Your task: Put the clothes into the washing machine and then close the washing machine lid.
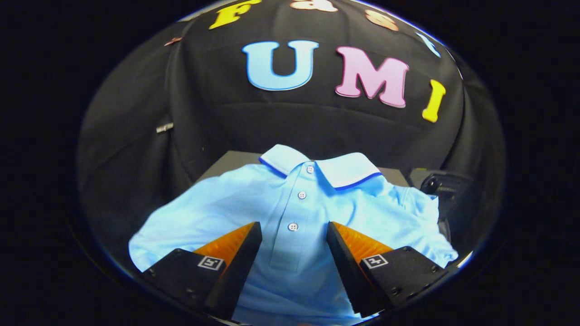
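One light-blue knit polo shirt (pixel 290 217) with white, blue-edged collar and a three-button placket, spread face up on a dark counter (pixel 235 159). Gripper (pixel 293 235): jaws released, set wide apart above the shirt's chest, straddling the placket, pressing on nothing. Handling, judged: soft, light, limp fabric that will drape and trail. Best hold: a pinched fold of cloth beside the placket, clear of the buttons.
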The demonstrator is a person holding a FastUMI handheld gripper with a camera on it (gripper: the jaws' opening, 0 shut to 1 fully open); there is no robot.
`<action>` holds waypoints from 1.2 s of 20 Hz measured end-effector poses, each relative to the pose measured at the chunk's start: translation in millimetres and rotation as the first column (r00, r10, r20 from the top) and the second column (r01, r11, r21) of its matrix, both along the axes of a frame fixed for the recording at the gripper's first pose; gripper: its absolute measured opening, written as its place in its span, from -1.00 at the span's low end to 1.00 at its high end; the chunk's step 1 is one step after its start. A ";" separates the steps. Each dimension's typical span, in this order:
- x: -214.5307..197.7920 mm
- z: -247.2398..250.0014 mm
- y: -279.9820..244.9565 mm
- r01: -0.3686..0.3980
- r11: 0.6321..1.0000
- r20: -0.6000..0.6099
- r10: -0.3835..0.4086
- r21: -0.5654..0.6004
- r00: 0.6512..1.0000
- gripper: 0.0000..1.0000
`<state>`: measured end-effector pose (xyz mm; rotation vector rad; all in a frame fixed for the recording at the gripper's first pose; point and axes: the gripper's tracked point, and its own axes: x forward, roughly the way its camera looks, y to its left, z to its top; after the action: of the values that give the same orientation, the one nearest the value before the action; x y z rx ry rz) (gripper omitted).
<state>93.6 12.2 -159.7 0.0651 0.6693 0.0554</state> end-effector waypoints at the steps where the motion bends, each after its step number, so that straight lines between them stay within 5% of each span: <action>1: -2.0 -0.4 -1.9 -0.018 1.000 -0.015 0.018 -0.015 1.000 0.78; 2: -1.5 3.1 1.2 -0.060 0.998 -0.022 0.060 -0.029 0.998 0.72; 5: -0.8 -2.3 -2.2 -0.131 0.987 -0.040 0.128 -0.096 0.991 -0.82; 9: -2.1 0.8 0.8 -0.201 0.968 -0.052 0.195 -0.149 0.979 -0.83; 24: -6.1 6.6 -2.3 -0.220 0.974 -0.053 0.217 -0.052 0.975 -0.83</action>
<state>87.5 9.9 -153.1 -0.0633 0.7230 0.2475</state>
